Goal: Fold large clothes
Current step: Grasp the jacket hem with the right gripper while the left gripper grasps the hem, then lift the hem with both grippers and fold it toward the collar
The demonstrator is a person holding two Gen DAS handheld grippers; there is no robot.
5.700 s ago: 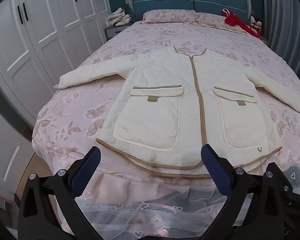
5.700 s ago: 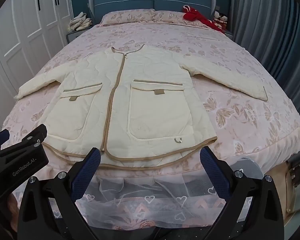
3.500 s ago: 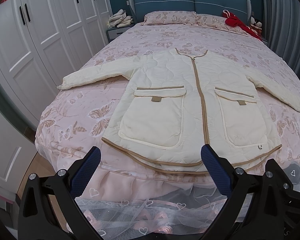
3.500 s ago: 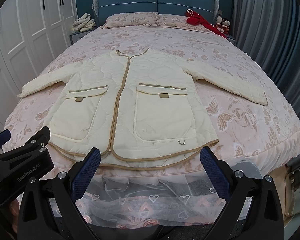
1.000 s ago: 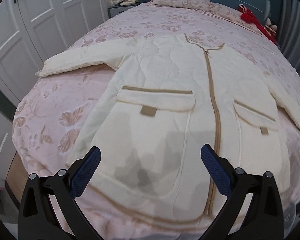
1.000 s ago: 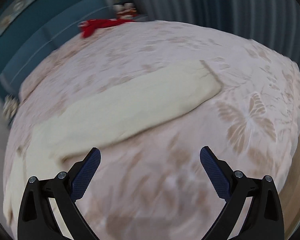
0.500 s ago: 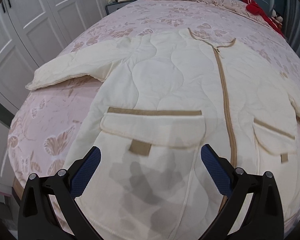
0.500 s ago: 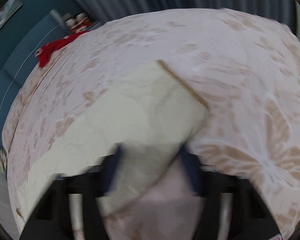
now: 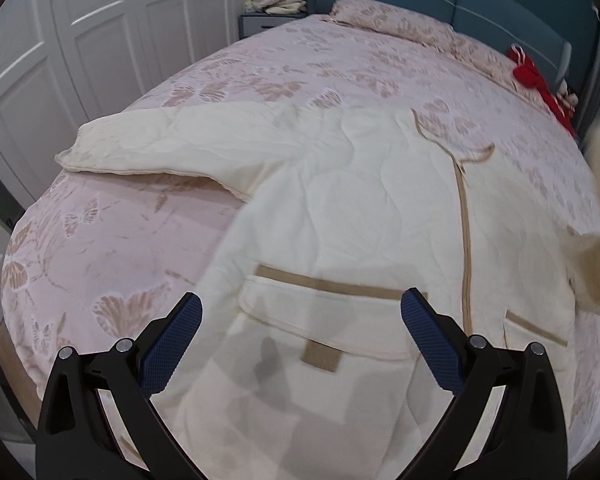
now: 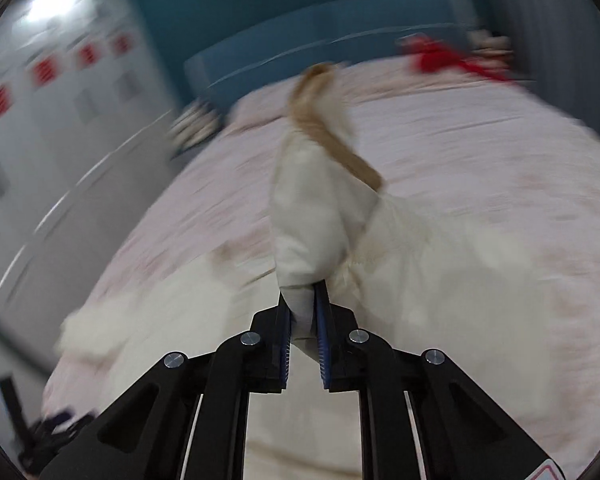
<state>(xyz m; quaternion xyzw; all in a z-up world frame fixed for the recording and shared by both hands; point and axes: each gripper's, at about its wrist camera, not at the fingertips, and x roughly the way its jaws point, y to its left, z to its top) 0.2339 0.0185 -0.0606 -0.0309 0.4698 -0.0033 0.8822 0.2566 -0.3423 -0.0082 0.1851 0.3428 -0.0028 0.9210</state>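
The folding has only begun. The cream jacket (image 9: 364, 216) lies open on the bed (image 9: 300, 60), its hem toward the foot edge. The right gripper (image 10: 303, 320) is closing, clamped on one sleeve cuff (image 10: 312, 216) and lifting it. The left gripper (image 9: 300, 320) hangs with fingers wide apart over a pocket (image 9: 332, 320). The other sleeve (image 9: 172, 148) is not folded yet. A red cloth (image 9: 540, 84) lies near the headboard corner, well apart.

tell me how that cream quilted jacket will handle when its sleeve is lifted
The jacket is probably floppy: the sleeve cuff droops around the right gripper, whose jaws are closing on it. Quilted padding suggests bulky yet light. Likely it trails across the bedspread.
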